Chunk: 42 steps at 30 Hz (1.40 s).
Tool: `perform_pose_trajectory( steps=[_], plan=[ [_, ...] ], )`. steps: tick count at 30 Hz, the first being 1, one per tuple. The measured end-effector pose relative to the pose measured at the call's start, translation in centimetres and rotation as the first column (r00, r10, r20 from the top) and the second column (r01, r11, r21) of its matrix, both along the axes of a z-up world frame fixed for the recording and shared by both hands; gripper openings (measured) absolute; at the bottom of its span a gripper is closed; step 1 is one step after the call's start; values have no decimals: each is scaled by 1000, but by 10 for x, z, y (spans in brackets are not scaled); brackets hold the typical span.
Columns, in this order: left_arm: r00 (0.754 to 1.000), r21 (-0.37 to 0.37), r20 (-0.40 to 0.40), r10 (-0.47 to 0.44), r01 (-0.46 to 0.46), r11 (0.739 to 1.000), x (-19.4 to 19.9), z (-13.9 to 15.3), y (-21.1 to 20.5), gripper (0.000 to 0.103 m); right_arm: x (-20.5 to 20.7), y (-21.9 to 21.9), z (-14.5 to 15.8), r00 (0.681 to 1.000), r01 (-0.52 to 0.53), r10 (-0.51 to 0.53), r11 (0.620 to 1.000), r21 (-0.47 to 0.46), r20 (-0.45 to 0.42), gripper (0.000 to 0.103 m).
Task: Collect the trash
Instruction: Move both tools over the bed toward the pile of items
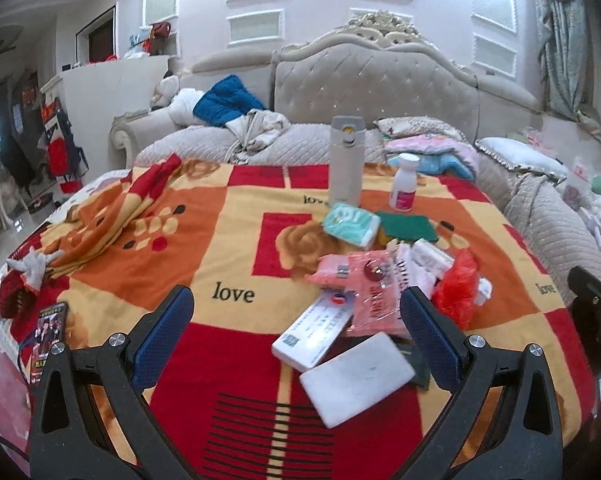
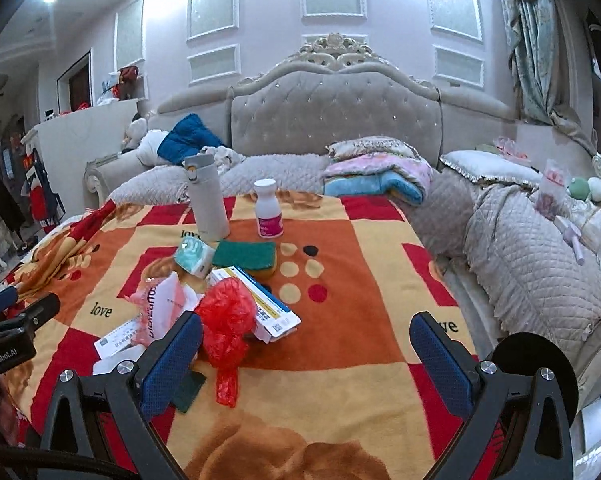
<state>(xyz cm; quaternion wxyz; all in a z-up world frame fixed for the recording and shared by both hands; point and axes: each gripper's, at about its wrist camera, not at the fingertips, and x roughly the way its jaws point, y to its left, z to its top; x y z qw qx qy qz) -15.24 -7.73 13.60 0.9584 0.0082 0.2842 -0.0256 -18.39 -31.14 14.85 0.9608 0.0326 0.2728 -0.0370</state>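
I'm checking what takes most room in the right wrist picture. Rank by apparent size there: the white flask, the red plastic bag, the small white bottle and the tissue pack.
Largest to smallest, as they look:
1. red plastic bag, though it lies nearest the camera
2. white flask
3. small white bottle and tissue pack, too alike to rank

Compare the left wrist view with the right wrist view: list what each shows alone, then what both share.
Left wrist only: a white flat block near the open left gripper, and a phone at the blanket's edge.

Right wrist only: a green plush toy on the quilted cover, beyond the open right gripper.

Both: the tall flask, white pill bottle, green sponge, tissue pack and red plastic bag.
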Motion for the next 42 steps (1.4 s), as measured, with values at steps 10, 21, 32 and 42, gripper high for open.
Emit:
perform_pose_trajectory(
  steps=[10,21,32,42],
  plan=[
    [999,-14,37,-25,26,1000,-8,5,-8,103,-4,8,6,1000,-5,5,999,-34,18,103],
    [999,-21,14,-43,43,999,-7,-4,-10,103,-3,6,6,1000,-3,3,999,-32,6,103],
    [997,-33,8,-71,71,997,-4,-8,-11,103,3,4,2,1000,-3,3,1000,-31,-14,103],
    [994,-47,-14,-104,104,994,-1,-18,-12,103,9,3,-5,999,-4,3,1000,-29,-38,103]
  ],
)
